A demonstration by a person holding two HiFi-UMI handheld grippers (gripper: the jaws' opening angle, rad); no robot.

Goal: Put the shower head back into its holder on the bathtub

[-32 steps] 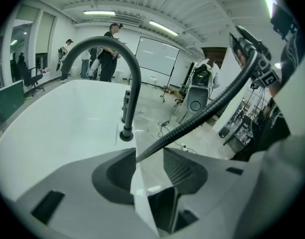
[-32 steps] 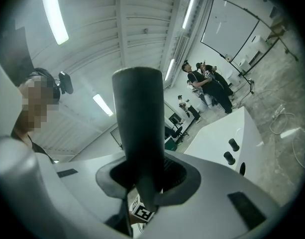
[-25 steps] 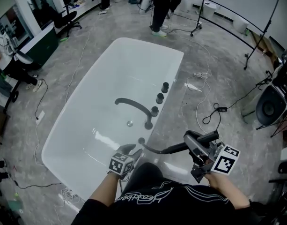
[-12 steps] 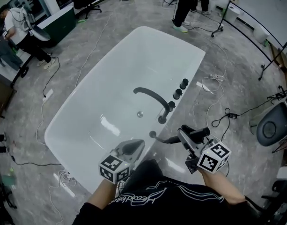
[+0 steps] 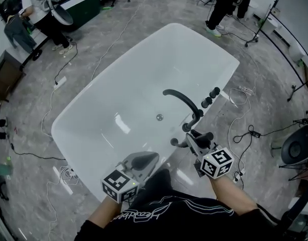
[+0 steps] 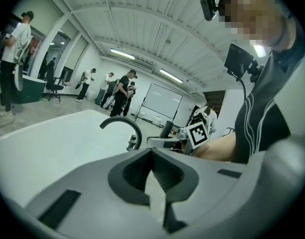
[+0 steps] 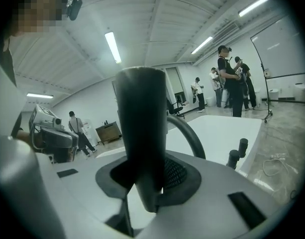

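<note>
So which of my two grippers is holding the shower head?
The right gripper: its fingers clamp the dark shower head, while the left gripper is shut with nothing in it.

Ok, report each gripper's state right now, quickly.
Left gripper: shut, nothing between its jaws.
Right gripper: shut on the shower head.

Clad in black short-sleeved shirt point(image 5: 169, 215) with thin white stripes; pale grey left tool point(image 5: 152, 157) and right tool point(image 5: 193, 138), each bearing black-and-white marker cube point(image 5: 119, 186).
</note>
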